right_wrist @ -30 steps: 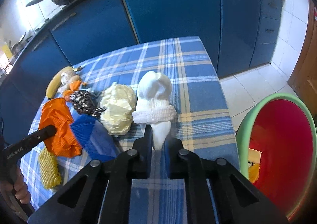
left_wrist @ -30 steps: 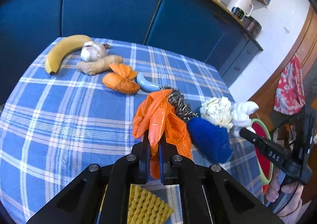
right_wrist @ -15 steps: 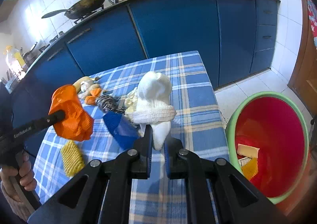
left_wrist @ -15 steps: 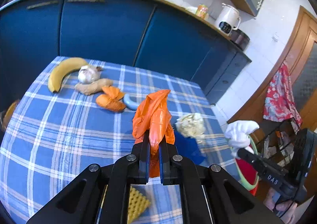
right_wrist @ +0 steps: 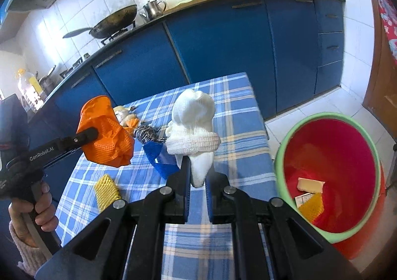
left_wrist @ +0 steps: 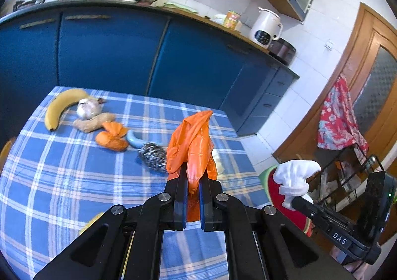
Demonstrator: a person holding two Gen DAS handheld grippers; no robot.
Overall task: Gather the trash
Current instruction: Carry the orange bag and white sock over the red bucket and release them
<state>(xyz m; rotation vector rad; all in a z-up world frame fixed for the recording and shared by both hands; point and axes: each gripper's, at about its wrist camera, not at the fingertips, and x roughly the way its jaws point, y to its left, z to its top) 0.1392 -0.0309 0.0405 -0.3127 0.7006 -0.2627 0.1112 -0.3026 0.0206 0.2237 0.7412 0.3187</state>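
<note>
My left gripper (left_wrist: 192,175) is shut on a crumpled orange bag with mesh (left_wrist: 192,146), held up above the blue checked table (left_wrist: 74,180); the same orange bag (right_wrist: 106,131) shows in the right wrist view. My right gripper (right_wrist: 197,171) is shut on a white knitted glove (right_wrist: 194,123), lifted off the table near its right edge; the white glove (left_wrist: 296,175) also hangs in the left wrist view. To the right on the floor stands a red bin with a green rim (right_wrist: 330,163), holding a few scraps.
On the table lie a banana (left_wrist: 62,108), garlic (left_wrist: 88,108), ginger (left_wrist: 93,125), an orange peel (left_wrist: 111,138), a steel scourer (left_wrist: 152,156), a blue mesh (right_wrist: 161,158) and a yellow mesh sleeve (right_wrist: 106,192). Blue cabinets (right_wrist: 223,44) stand behind.
Both grippers rose off the table with the orange bag and the white glove and shifted right toward the bin. The bin's inside shows more fully.
</note>
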